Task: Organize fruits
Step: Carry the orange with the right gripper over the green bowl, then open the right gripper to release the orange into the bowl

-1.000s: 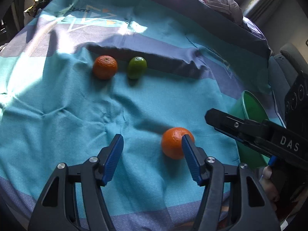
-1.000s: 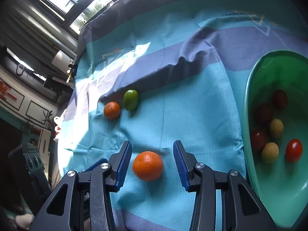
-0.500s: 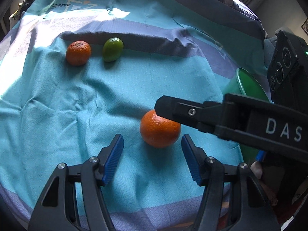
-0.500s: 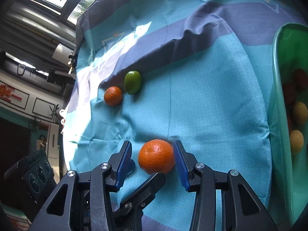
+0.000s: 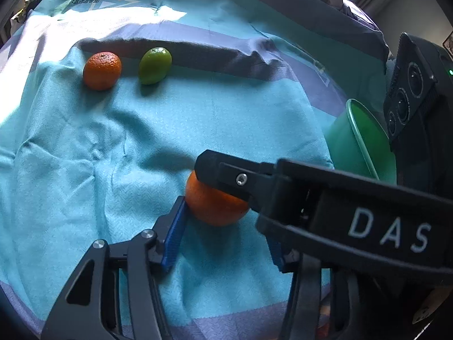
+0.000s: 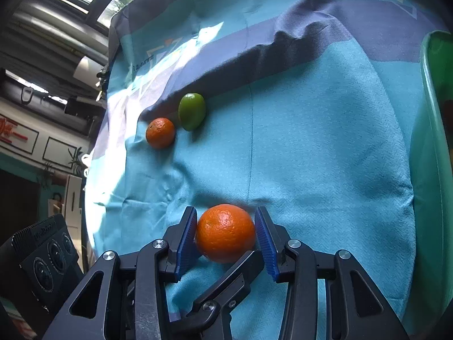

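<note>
Both grippers closed in | right gripper (image 6: 226, 238) fingers pinch orange (image 6: 225, 233) | left gripper (image 5: 226, 235) apparently touching (half hidden)

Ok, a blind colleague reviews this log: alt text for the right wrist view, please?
Right gripper closed around a large orange on a teal cloth. Beyond lie a smaller orange and green fruit; a green bowl edges the right.
</note>
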